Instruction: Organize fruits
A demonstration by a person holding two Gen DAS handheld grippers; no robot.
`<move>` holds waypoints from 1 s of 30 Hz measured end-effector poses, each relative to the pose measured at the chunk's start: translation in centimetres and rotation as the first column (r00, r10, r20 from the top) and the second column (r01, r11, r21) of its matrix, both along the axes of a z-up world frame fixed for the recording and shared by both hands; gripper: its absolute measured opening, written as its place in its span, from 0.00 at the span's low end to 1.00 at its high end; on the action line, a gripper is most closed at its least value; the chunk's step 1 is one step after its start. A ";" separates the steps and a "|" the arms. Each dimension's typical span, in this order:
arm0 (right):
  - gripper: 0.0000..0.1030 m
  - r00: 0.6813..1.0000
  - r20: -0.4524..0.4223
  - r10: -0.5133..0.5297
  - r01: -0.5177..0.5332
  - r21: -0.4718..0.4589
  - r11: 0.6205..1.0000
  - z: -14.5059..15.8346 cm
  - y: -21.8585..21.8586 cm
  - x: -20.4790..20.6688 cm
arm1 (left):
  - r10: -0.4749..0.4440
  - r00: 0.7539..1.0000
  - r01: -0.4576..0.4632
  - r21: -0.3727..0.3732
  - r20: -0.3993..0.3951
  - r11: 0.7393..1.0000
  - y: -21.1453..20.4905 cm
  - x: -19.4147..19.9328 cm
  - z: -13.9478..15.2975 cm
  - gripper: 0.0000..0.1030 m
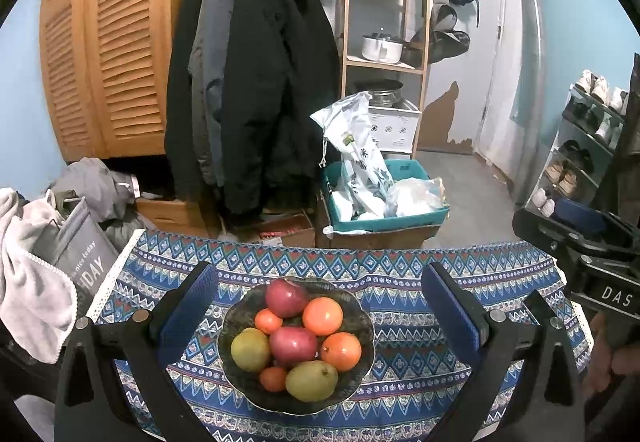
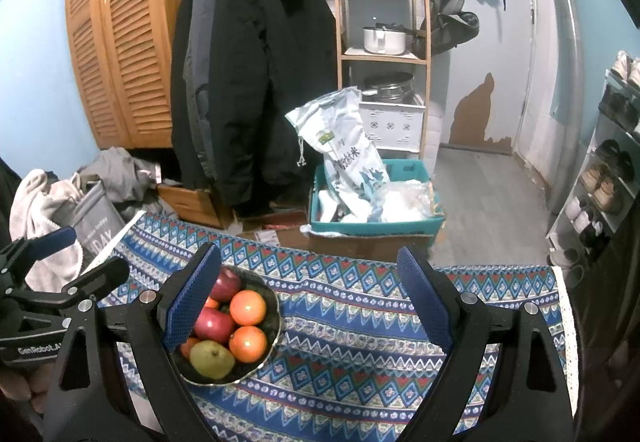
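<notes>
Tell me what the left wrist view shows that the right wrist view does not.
Only the left wrist view shows the whole bowl, including a second pear at its left. Only the right wrist view shows the bare cloth right of the bowl. Both show red apples, oranges, a pear, and both grippers, left gripper and right gripper, open and empty.
</notes>
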State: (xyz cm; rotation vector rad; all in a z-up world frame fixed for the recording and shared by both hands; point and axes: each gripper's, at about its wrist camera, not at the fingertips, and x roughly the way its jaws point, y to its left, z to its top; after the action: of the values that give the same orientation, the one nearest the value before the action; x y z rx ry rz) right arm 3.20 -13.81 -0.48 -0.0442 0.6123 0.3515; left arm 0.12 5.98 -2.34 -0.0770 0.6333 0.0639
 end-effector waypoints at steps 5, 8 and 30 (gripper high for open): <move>0.86 1.000 0.005 -0.006 0.006 0.003 1.000 0.1 -0.2 0.1 | 0.000 1.000 0.000 0.002 0.011 1.000 -0.1 -0.1 0.2 0.99; 0.86 1.000 0.006 -0.009 0.009 0.002 1.000 0.2 -0.3 0.0 | -0.003 1.000 0.003 0.007 0.014 1.000 -0.2 -0.1 0.3 0.99; 0.86 1.000 0.007 -0.011 0.011 0.001 1.000 0.3 -0.3 -0.1 | -0.009 1.000 0.009 -0.018 0.015 1.000 -0.2 -0.2 0.4 0.99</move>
State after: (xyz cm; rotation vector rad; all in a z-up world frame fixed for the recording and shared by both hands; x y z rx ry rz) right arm 3.06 -14.10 -0.20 -0.0413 0.6049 0.3405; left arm -0.11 5.75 -1.91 -0.0917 0.6190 0.0486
